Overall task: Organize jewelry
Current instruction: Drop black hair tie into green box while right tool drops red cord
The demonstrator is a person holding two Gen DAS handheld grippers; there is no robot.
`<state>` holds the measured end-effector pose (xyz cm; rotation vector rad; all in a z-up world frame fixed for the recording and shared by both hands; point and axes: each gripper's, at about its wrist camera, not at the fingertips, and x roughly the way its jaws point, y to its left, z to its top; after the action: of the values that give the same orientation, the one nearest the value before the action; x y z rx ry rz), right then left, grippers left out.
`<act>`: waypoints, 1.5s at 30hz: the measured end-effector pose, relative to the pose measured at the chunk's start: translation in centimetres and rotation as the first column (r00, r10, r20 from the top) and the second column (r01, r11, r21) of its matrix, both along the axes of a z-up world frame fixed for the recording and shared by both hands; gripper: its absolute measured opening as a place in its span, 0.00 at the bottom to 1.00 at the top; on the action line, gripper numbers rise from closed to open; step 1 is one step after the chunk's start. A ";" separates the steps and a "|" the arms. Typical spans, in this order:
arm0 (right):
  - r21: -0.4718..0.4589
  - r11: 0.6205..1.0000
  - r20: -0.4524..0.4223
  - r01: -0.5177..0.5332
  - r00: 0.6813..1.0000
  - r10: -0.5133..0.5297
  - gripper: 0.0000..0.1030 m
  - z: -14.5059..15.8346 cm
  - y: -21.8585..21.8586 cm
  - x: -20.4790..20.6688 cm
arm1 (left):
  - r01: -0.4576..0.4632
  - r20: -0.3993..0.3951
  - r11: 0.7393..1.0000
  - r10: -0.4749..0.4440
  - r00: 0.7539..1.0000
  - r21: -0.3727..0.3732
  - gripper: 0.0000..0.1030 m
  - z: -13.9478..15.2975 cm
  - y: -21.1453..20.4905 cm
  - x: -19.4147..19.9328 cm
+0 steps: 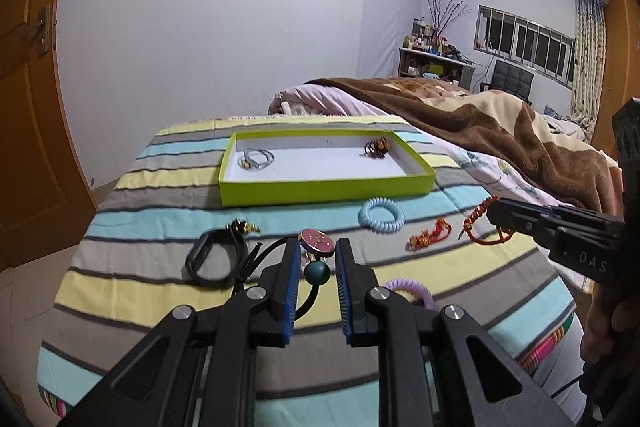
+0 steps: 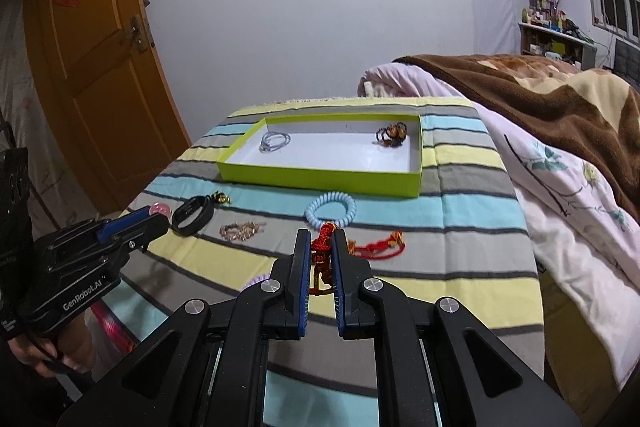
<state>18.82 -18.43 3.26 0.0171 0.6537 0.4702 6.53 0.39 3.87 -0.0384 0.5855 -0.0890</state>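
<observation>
The right tool (image 2: pixel 321 259) is pinching a limp, light red knotted-cord bracelet (image 2: pixel 320 251) by its thick braid, near of the lime-green cardboard tray (image 2: pixel 320 183), while the left tool (image 1: pixel 317 269) is clamping a rigid pink-faced watch (image 1: pixel 317 242) (strap dangling).

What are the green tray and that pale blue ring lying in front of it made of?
The green tray looks like cardboard: thin, straight folded walls, matte lime outside, plain white inside. It may be a box lid. The pale blue ring looks like a coiled plastic hair tie: a spiral, telephone-cord shape with a slight sheen, probably springy, though the pictures cannot prove that.
</observation>
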 end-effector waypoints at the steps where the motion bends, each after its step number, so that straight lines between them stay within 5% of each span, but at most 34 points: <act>1: -0.003 1.000 0.002 0.000 1.000 0.000 0.10 0.1 0.1 0.2 | 0.000 0.004 1.000 0.000 1.000 0.001 0.18 0.2 0.0 0.2; 25: -0.049 0.998 0.023 0.029 0.999 -0.028 0.10 0.6 0.9 11.9 | -0.029 0.040 0.999 0.028 0.999 0.046 0.18 1.9 1.7 10.4; 45: -0.121 0.991 -0.101 0.065 0.992 -0.078 0.10 -4.9 1.5 20.5 | -0.085 -0.103 0.995 0.091 0.990 0.061 0.18 -3.7 3.9 18.4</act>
<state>39.32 -16.89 -1.67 -0.0459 0.7815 0.3627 24.93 4.27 0.22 -0.0147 0.6908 0.0158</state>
